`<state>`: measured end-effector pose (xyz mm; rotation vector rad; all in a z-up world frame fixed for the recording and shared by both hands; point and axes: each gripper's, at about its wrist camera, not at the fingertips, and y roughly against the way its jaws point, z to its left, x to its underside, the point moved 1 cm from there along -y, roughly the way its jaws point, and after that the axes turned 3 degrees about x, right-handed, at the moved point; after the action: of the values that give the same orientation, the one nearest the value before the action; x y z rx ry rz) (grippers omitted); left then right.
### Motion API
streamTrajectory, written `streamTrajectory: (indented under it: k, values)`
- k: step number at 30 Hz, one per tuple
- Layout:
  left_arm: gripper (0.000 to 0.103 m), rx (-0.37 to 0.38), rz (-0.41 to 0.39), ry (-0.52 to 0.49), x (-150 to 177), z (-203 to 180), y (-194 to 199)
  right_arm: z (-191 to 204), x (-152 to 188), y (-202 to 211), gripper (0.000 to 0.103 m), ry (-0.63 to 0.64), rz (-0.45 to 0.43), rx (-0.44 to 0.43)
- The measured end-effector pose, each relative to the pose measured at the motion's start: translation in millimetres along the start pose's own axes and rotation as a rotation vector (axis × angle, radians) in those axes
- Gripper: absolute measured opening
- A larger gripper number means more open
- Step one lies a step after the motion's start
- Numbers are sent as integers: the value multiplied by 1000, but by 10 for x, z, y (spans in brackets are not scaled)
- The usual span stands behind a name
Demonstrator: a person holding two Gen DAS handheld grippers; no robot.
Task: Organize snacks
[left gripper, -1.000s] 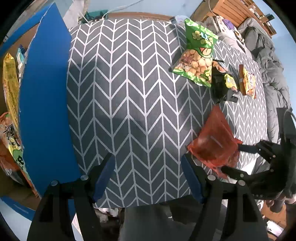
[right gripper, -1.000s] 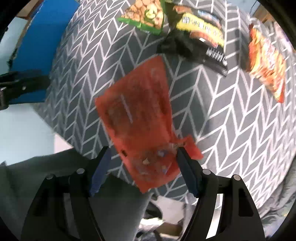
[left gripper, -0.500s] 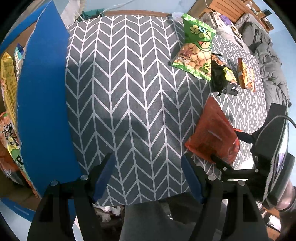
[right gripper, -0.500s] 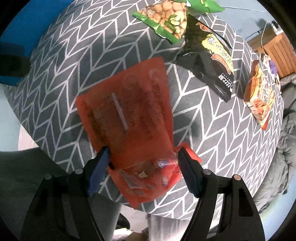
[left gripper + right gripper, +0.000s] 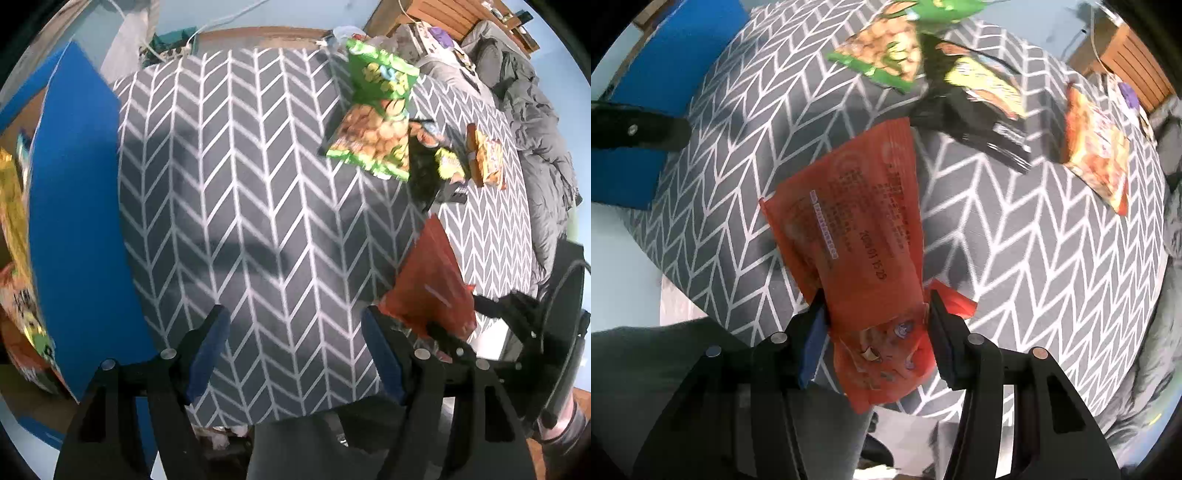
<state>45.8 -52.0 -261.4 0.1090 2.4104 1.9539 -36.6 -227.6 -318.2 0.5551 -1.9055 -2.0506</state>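
My right gripper [image 5: 875, 325] is shut on a red snack bag [image 5: 857, 221] and holds it above the near edge of the table; the bag also shows in the left wrist view [image 5: 432, 288]. My left gripper [image 5: 295, 332] is open and empty over the table's near edge. A green snack bag [image 5: 373, 122], a black snack bag [image 5: 975, 110] and an orange snack bag [image 5: 1097, 147] lie at the far right of the table. The right gripper's body [image 5: 524, 325] shows at the right of the left wrist view.
The table carries a grey chevron cloth [image 5: 240, 184]. A blue box [image 5: 74, 221] with several snack bags [image 5: 18, 258] inside stands at the table's left. A grey bed [image 5: 535, 129] and wooden furniture [image 5: 461, 14] are at the far right.
My right gripper has closed tighter on the red bag and lifted it, moving it leftward. My left gripper has stayed open and pulled back a little.
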Motion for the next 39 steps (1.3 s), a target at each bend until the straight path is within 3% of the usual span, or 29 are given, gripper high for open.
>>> streamTrajectory:
  k: [12, 20, 28, 39]
  values:
    - [79, -6, -58, -51, -700, -469, -15, -630, 110, 470, 50, -220, -76, -19]
    - [81, -21, -59, -33, -1174, -669, -198, -1169, -129, 626, 50, -328, -131, -15]
    - [81, -78, -41, 8, -1509, -732, -466, -1578, -390, 738, 50, -371, -156, -33]
    - [81, -103, -5, 63, -1771, -648, -806, -1695, -644, 657, 50, -343, -149, -45]
